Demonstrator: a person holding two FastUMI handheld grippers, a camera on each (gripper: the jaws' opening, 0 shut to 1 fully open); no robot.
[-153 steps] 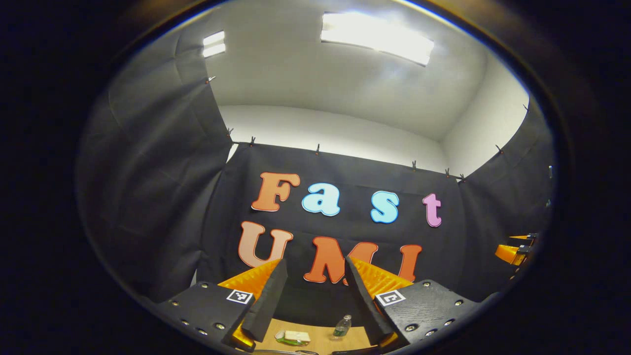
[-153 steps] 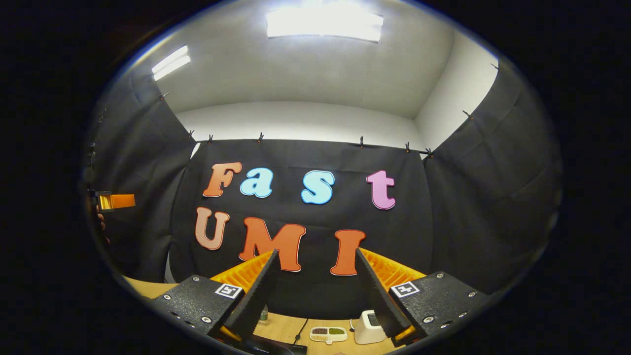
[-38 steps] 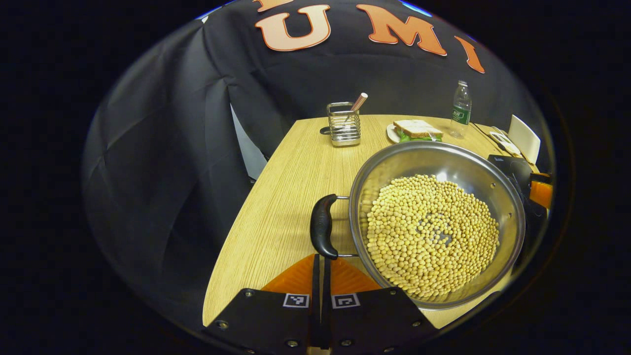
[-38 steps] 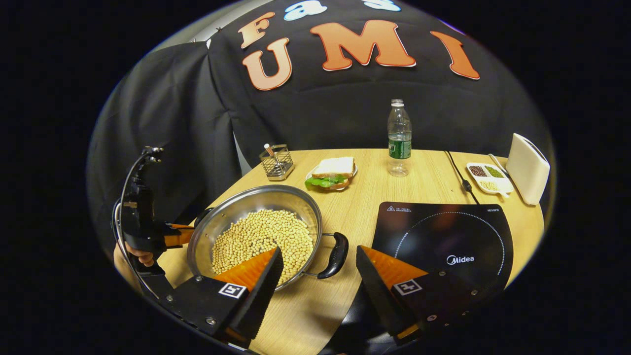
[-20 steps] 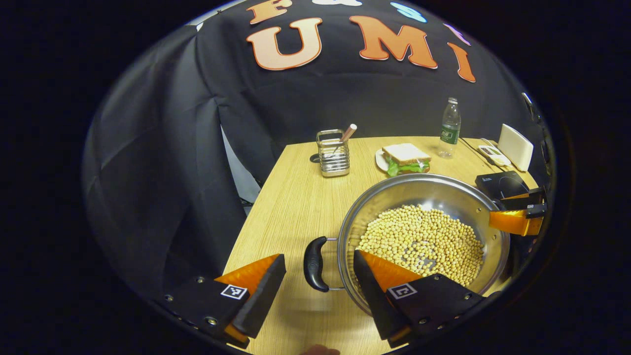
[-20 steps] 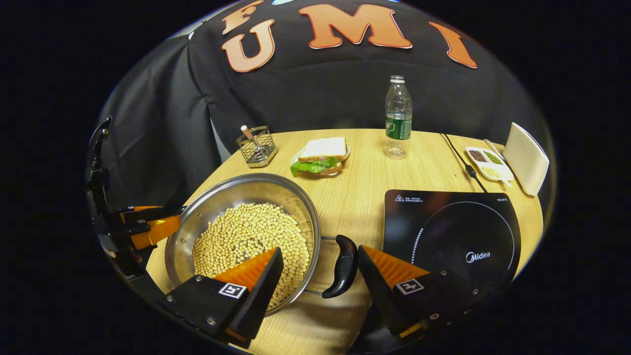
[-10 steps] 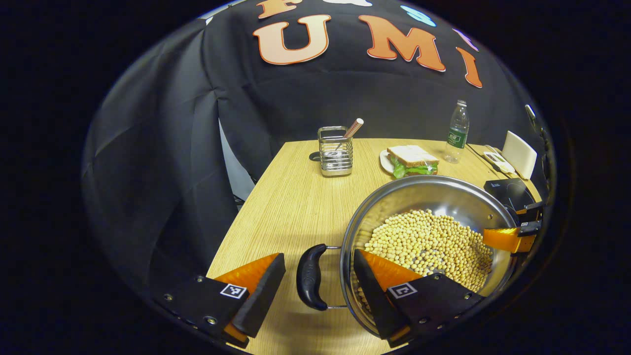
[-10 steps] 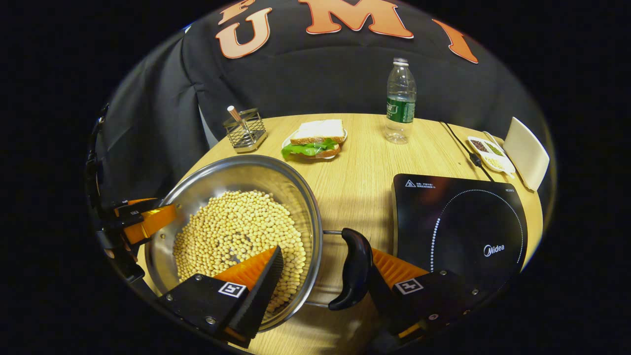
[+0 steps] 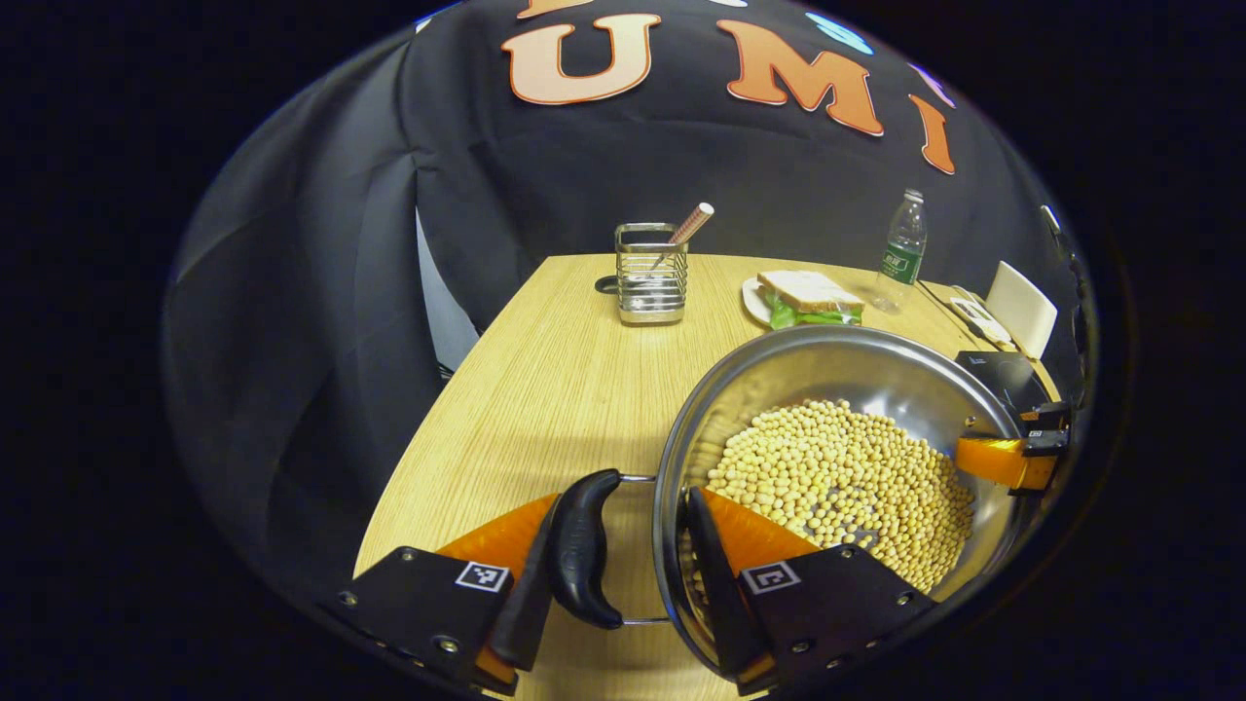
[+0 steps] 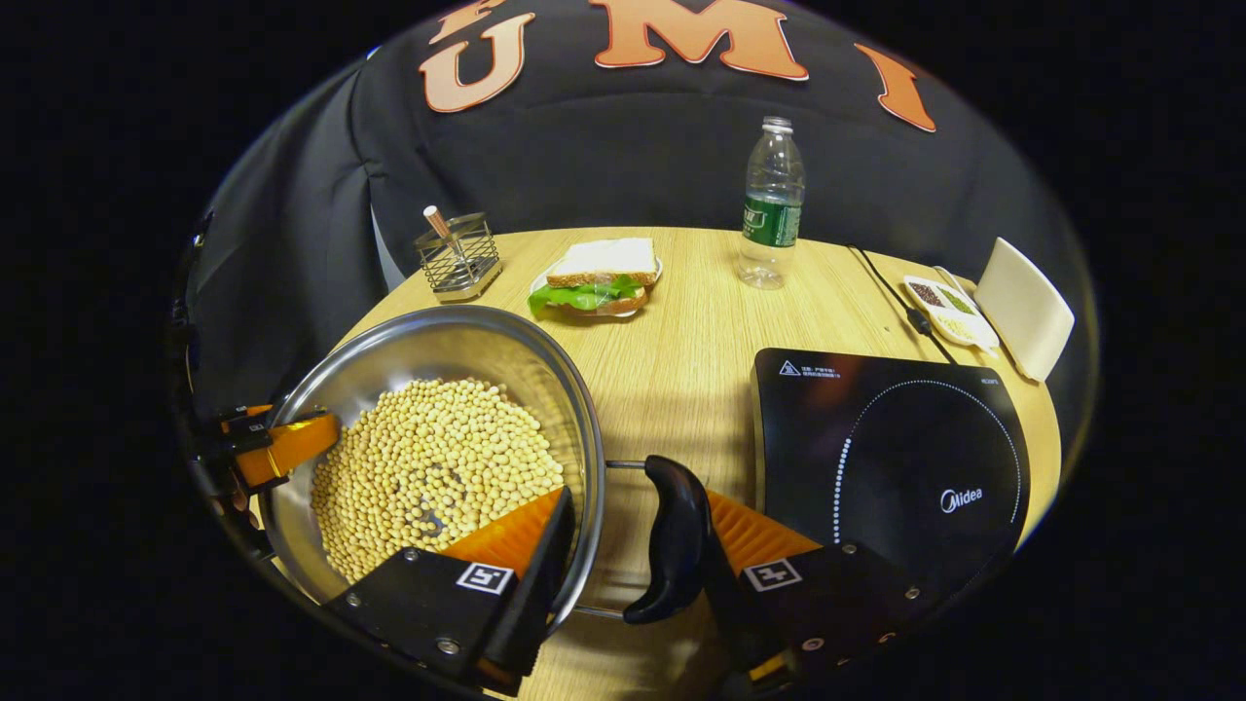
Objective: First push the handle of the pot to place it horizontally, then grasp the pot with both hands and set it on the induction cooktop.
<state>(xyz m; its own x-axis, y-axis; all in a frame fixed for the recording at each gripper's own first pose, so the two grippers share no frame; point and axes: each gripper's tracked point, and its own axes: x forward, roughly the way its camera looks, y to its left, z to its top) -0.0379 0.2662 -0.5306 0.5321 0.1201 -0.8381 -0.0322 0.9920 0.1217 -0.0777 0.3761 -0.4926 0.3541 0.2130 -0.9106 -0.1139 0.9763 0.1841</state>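
1. The pot (image 10: pixel 428 389) sits on the wooden table (image 10: pixel 701 321), a wide steel pan full of pale beans (image 10: pixel 428 467), just left of the induction cooktop (image 10: pixel 886 458) and not on it.
2. Its two black handles lie out flat on opposite sides: the right handle (image 10: pixel 672 540) points toward the cooktop, and the left handle (image 9: pixel 582 545) points toward the table's open side.
3. My right gripper (image 10: pixel 628 570) straddles the pot's rim: one finger is over the beans inside the wall, and the other rests against the outer face of the right handle. The jaws are partly closed around rim and handle together; I cannot tell if the inner finger presses on anything.
4. My left gripper (image 9: pixel 613 570) mirrors that: one finger lies against the outside of the left handle, the other sits inside the pot over the beans, jaws narrowed but with a gap. Again I cannot confirm a firm clamp.
5. In each gripper view, I see the other gripper at the pot's far rim.
6. Beyond the pot stand a wire utensil holder (image 10: pixel 458 255), a sandwich on a plate (image 10: pixel 594 275) and a water bottle (image 10: pixel 771 204).
7. At the table's far right corner are a small divided dish (image 10: pixel 942 307), a white box (image 10: pixel 1022 307), and the cooktop's cord (image 10: pixel 891 292).
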